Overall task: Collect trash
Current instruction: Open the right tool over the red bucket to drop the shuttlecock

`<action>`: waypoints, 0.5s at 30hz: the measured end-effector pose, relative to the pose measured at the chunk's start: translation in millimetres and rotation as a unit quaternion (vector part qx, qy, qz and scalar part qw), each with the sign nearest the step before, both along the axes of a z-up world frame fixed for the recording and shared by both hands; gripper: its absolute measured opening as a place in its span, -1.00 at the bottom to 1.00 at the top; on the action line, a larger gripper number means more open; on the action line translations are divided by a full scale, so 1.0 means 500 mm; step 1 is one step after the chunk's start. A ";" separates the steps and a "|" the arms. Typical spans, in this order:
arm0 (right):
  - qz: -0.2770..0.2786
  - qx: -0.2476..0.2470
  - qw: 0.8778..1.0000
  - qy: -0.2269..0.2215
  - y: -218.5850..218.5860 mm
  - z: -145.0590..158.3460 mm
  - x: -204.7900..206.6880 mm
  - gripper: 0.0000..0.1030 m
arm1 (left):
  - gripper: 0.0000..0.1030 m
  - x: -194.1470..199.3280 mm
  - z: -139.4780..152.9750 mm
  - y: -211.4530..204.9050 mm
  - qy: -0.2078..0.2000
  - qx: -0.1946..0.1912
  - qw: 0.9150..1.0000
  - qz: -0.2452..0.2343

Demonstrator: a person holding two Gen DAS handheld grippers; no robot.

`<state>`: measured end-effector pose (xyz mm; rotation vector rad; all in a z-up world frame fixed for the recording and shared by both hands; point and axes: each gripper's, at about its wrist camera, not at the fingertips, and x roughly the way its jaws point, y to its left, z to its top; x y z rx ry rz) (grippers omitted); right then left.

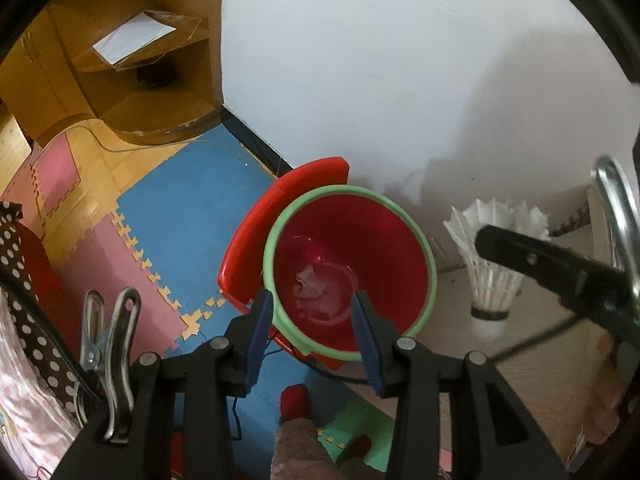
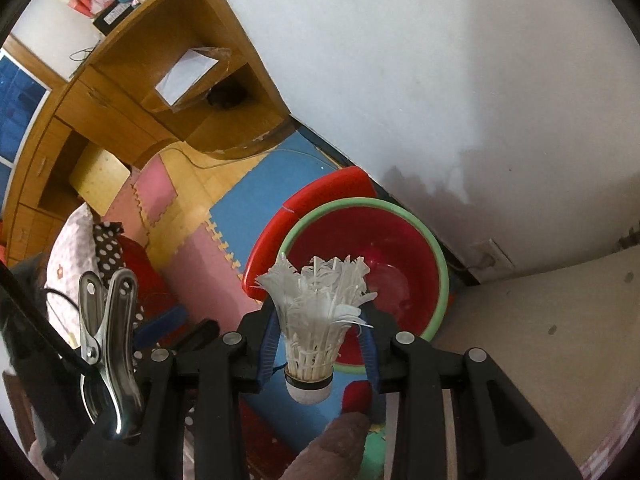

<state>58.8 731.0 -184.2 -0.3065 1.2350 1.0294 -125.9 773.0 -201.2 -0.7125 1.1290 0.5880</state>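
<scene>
Left wrist view: left tool (image 1: 312,300) hangs over a red bin (image 1: 348,268) with a green rim, its blue pads parted with nothing between them.
Floor, far left: pink, blue and yellow foam mats (image 1: 180,216) under a wooden cabinet (image 1: 132,60).
Bin: stands on the floor against a white wall (image 1: 400,60), with a red chair (image 1: 296,188) just behind it; pale crumpled scraps (image 1: 312,284) lie at the bottom.
Right of bin: a white feather shuttlecock (image 1: 490,268), feathers up and cork down, beside a pale desk (image 1: 540,364).
Right wrist view: right tool (image 2: 320,320) is closed round that shuttlecock (image 2: 316,320), pads against the feather skirt on both sides.
Where the trash is: shuttlecock in the right tool, seen in front of the bin's near left rim, so likely not yet squarely over the opening.
Risk one: letting go now could bounce it off the rim onto the mats.
Risk two: feathers give under pressure, so the grip may slip or crush them.
Risk three: both tools crowd the same bin and could knock together.
Count: two tools, one shuttlecock, one bin, one chair, one cabinet.
</scene>
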 end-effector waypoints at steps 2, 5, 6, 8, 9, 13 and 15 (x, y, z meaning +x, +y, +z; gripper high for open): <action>-0.001 -0.005 1.000 -0.003 0.006 -0.008 0.002 -0.30 | -0.18 -0.003 0.000 0.000 0.001 -0.001 1.000 0.002; -0.004 -0.007 1.000 -0.004 0.009 -0.012 0.004 -0.28 | -0.18 -0.006 -0.001 0.001 0.003 -0.001 1.000 0.002; -0.004 -0.007 1.000 -0.006 0.011 -0.014 0.005 -0.27 | -0.18 -0.006 0.000 0.001 0.003 -0.001 1.000 0.002; -0.004 -0.005 1.000 -0.005 0.016 -0.015 0.003 -0.25 | -0.18 -0.007 0.001 -0.001 0.003 0.000 1.000 0.001; -0.005 -0.004 1.000 -0.004 0.015 -0.016 0.004 -0.24 | -0.18 -0.007 0.001 -0.001 0.003 0.000 1.000 0.001; -0.011 0.009 1.000 -0.002 0.018 -0.012 0.008 -0.19 | -0.18 -0.008 0.001 -0.004 0.003 -0.001 1.000 0.002; -0.012 0.012 1.000 -0.002 0.011 -0.010 0.009 -0.14 | -0.18 -0.008 0.002 -0.005 0.002 -0.002 1.000 0.002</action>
